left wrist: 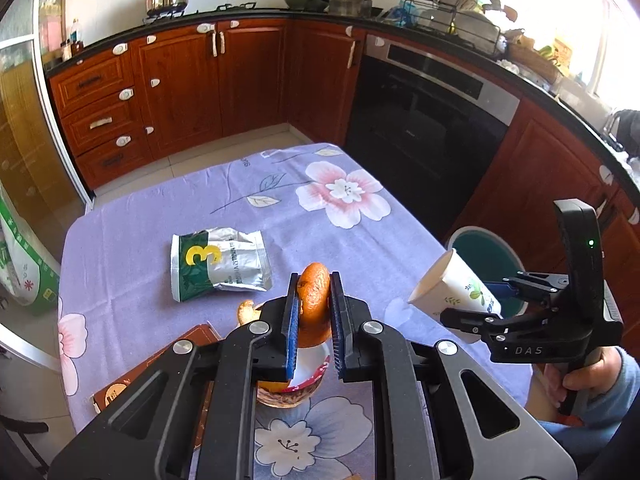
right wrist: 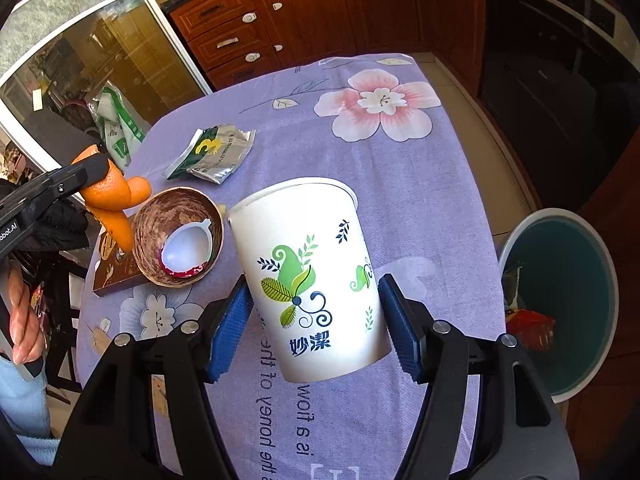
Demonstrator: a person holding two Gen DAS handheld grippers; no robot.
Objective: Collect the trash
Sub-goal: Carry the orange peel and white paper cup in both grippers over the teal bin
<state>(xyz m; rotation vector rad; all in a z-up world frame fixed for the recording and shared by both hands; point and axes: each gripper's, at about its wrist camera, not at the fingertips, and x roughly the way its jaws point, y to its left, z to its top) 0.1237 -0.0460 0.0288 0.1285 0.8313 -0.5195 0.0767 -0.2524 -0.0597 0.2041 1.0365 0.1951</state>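
Left wrist: peel point(left wrist: 314, 304) between tongs point(left wrist: 316, 320).

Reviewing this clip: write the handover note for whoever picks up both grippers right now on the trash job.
Left gripper: shut on orange peel, lifted above the bowl.
Right gripper: shut on paper cup, held off the table, tilted.
Bin: on the floor beside the table, on the right gripper's side; something red already inside.
Left on the table: foil packet, the bowl holding a small white cup, brown box.
Next: probably drop cup and peel in the bin, then fetch the packet.
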